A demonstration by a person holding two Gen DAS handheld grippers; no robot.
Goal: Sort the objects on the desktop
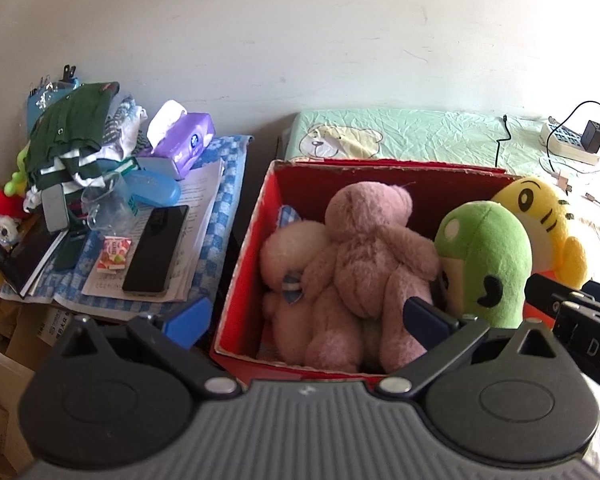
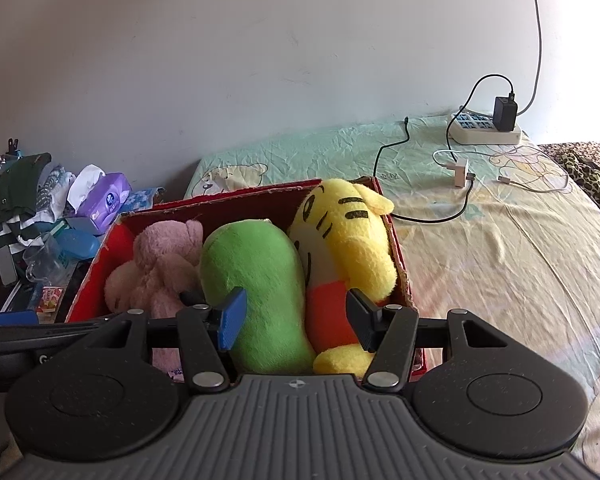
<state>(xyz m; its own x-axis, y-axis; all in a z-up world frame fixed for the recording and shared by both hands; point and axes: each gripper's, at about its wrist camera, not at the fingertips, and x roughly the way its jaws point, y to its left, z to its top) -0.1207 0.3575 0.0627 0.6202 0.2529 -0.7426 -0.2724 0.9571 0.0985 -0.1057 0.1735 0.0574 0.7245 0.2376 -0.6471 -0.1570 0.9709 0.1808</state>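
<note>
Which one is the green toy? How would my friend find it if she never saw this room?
Look for the red box beside the bed, stuffed with soft toys. The green toy stands in it between a pink teddy and a yellow tiger. It is the only green one, smooth and rounded, with a white spot and a black eye on its side.

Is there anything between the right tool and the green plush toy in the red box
Nothing visible. The right tool is open just over the green plush in the red box, its fingers straddling the green plush and the yellow tiger plush pressed beside it.
</note>
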